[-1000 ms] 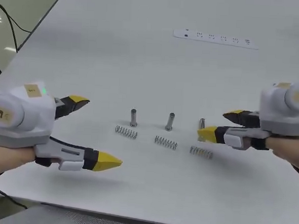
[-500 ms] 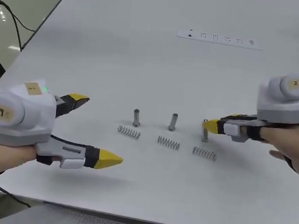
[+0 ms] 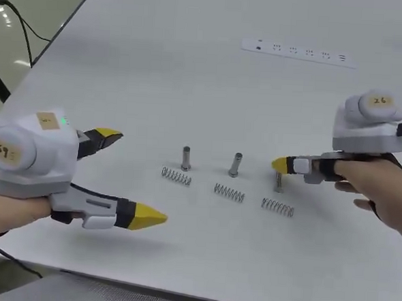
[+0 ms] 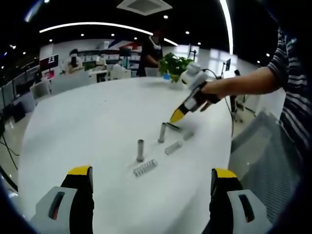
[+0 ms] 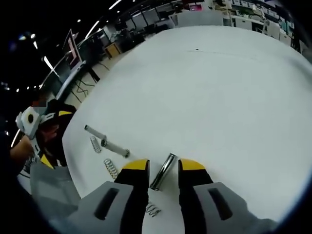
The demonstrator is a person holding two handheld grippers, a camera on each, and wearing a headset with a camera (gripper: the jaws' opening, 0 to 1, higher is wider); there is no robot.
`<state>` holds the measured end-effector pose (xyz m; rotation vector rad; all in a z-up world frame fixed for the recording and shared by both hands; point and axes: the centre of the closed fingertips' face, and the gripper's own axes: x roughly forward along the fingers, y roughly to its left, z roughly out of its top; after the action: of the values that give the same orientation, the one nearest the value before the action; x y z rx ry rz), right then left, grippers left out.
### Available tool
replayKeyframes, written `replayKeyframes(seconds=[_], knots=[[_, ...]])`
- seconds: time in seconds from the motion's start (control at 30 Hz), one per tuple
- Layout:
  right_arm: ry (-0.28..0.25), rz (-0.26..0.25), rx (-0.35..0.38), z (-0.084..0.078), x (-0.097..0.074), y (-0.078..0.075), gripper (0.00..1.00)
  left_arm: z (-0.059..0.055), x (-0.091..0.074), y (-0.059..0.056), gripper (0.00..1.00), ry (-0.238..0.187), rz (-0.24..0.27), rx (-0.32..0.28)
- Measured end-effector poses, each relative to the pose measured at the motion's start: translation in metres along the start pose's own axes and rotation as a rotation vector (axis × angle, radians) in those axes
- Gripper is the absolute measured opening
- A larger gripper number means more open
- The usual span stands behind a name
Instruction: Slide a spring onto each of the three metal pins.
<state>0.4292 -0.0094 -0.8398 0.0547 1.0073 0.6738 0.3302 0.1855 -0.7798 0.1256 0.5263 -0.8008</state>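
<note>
Right claw (image 5: 164,165) straddles the right pin (image 5: 163,178), jaws tight on both sides; clenched or just short, cannot tell. Left claw (image 3: 130,176) is released, jaws wide, hovering near-left. Middle pin (image 3: 236,164) and left pin (image 3: 185,158) stand bare on the tabletop (image 3: 192,75). Three springs (image 3: 228,192) lie loose, one just near of each pin. Likely step: taking the first pin. Next calls for a firm grip, then fetching the right spring (image 3: 277,208).

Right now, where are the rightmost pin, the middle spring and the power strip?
rightmost pin (image 5: 163,171): right gripper view, middle of its shaft.
middle spring (image 3: 229,192): head view, its middle coils.
power strip (image 3: 300,53): head view, middle of its top face.
</note>
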Motion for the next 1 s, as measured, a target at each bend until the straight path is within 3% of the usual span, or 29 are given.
replayKeyframes(seconds=[0.4, 0.57, 1.0], knots=[[0.038, -0.036, 0.039, -0.004, 0.011, -0.005, 0.19, 0.002, 0.000, 0.003, 0.98, -0.005, 0.003, -0.003], [0.045, -0.081, 0.012, -0.003, 0.010, -0.010, 0.12, 0.001, 0.001, 0.002, 0.98, -0.002, 0.000, -0.007], [0.046, -0.091, 0.021, -0.005, 0.007, -0.010, 0.05, -0.003, 0.000, 0.004, 0.98, 0.003, 0.006, -0.014]])
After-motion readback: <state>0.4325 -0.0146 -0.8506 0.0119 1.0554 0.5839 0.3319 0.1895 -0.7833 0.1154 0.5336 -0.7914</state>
